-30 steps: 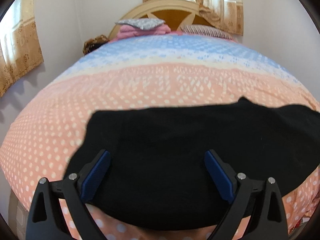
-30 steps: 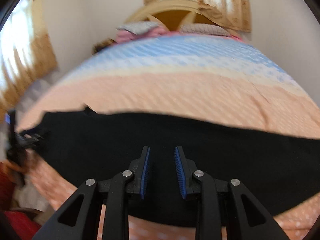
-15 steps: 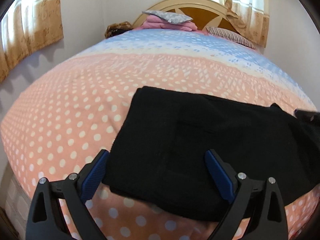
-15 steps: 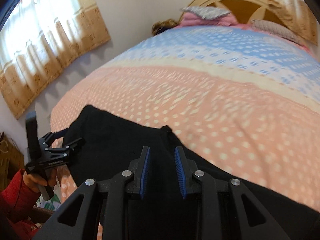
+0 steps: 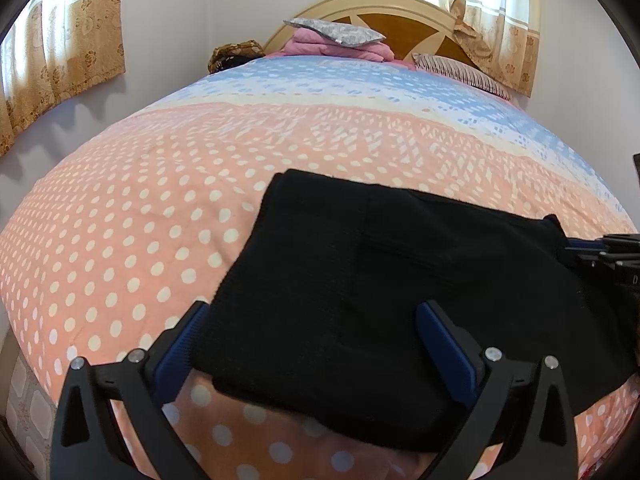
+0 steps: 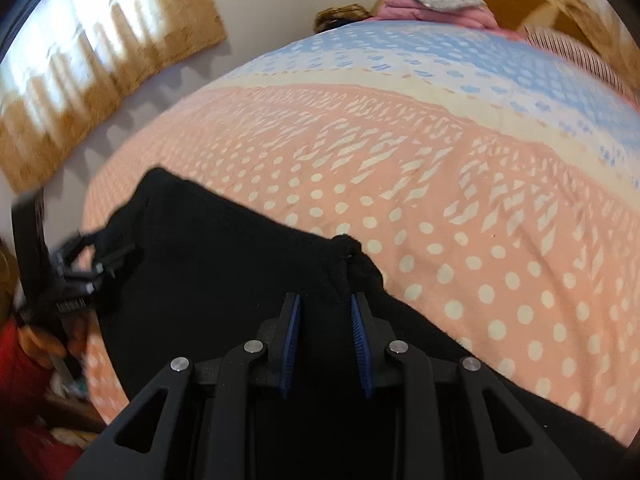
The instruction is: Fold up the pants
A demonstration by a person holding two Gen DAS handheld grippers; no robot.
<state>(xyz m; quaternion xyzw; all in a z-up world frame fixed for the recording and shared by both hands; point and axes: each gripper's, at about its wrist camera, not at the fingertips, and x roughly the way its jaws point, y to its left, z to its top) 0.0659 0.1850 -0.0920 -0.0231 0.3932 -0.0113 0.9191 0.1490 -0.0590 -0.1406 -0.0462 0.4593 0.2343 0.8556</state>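
Note:
Black pants (image 5: 360, 260) lie folded across the near edge of the bed, their left end squared off. My left gripper (image 5: 312, 308) hovers over that end with its jaws wide and still opening; the fabric lies under and between the fingers, untouched by the pads. My right gripper (image 6: 325, 298) is low over the pants (image 6: 220, 260) near a small raised bump of cloth at their far edge. Its jaws stand narrowly apart and are closing, with no pad pressing on cloth. Each wrist view shows the other gripper: the left gripper (image 6: 80, 264) and the right gripper (image 5: 568, 246).
The bed (image 5: 160, 200) has a pink dotted cover that turns blue toward the headboard (image 5: 380, 8). Pillows and a folded pink blanket (image 5: 340, 36) are stacked there. Curtains (image 5: 60, 40) hang on the left wall. A hand in a red sleeve (image 6: 44, 340) holds the left gripper.
The right gripper swept left along the pants toward the left gripper and rolled. The left view shifted so the pants' folded left end now sits between its widened jaws.

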